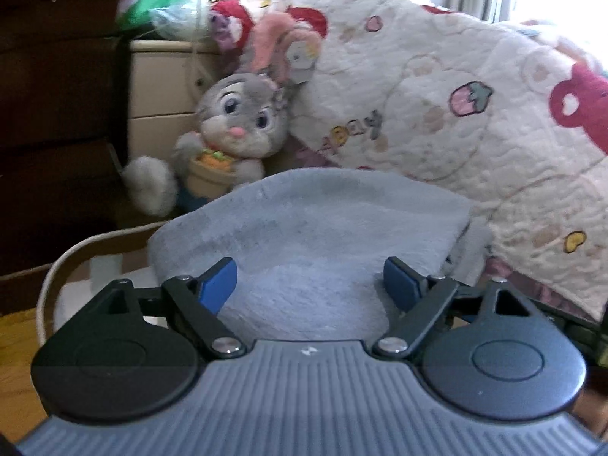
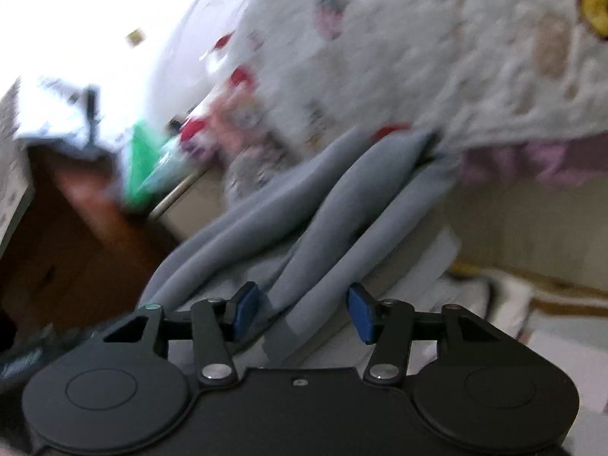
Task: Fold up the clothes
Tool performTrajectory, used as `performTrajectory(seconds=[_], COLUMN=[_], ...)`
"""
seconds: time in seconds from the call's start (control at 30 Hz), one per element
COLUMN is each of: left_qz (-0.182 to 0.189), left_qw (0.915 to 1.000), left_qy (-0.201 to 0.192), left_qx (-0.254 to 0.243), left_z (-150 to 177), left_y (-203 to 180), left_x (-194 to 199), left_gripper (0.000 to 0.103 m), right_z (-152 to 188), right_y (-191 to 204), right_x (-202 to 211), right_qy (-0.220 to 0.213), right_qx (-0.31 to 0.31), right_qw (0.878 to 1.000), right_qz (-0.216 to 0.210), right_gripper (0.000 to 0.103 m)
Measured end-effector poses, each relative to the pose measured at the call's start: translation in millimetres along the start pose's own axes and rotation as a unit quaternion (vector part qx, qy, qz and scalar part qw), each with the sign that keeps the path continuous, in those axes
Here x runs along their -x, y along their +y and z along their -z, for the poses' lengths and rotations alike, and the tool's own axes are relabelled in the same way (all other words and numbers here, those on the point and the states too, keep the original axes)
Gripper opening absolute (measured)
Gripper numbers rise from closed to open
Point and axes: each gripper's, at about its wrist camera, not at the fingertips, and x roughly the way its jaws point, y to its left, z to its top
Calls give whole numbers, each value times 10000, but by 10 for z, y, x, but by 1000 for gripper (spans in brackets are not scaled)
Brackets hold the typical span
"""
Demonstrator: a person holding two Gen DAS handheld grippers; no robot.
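Left tool (image 1: 309, 285): blue pads spread wide apart, nothing clamped. A pale grey-blue fleecy garment (image 1: 311, 228) lies directly ahead of and between the pads, mounded, its far edge curving upward; whether the pads touch the cloth cannot be determined.

Right tool (image 2: 302, 313): pads likewise apart, gripping nothing. In this view, which is blurred and tilted, the grey garment (image 2: 304, 205) runs away from the tool in several long rolled folds, its near end lying between the pads.

Surroundings, left wrist view: a white quilted blanket (image 1: 437, 95) printed with red shapes and strawberries is heaped behind and to the right of the garment, touching its far edge. A grey plush rabbit (image 1: 235, 121) sits upright to the left, holding a small tan pot (image 1: 209, 182) with orange and green filling at its top. Behind the rabbit stands a cream drawer unit (image 1: 163, 87), drawers closed, contents not visible. A green and clear plastic bag (image 1: 167, 3) rests on top of it; contents indistinct. A white cord (image 1: 57, 269) curves at lower left
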Motion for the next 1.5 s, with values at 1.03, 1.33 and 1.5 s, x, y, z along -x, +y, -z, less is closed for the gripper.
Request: performTrajectory(seconds=[1.03, 1.33, 1.5], left_qz=[-947, -669, -529], left_qw=[9801, 9754, 9752], left_qy=[987, 1214, 1255], left_qx=[-1440, -1715, -1747], left_z=[1757, 1996, 2043], left_y=[-1182, -1398, -1451], left_x=[1423, 1882, 2139], left_gripper=[103, 103, 103], right_z=[1897, 2098, 2195], right_y=[642, 772, 901], right_x=[2369, 2976, 3253], right_qy=[-177, -369, -498], right_qx=[977, 810, 807], right_qw=[9831, 9790, 9740], right_qz=[1537, 1832, 2057], right_gripper=[62, 63, 64])
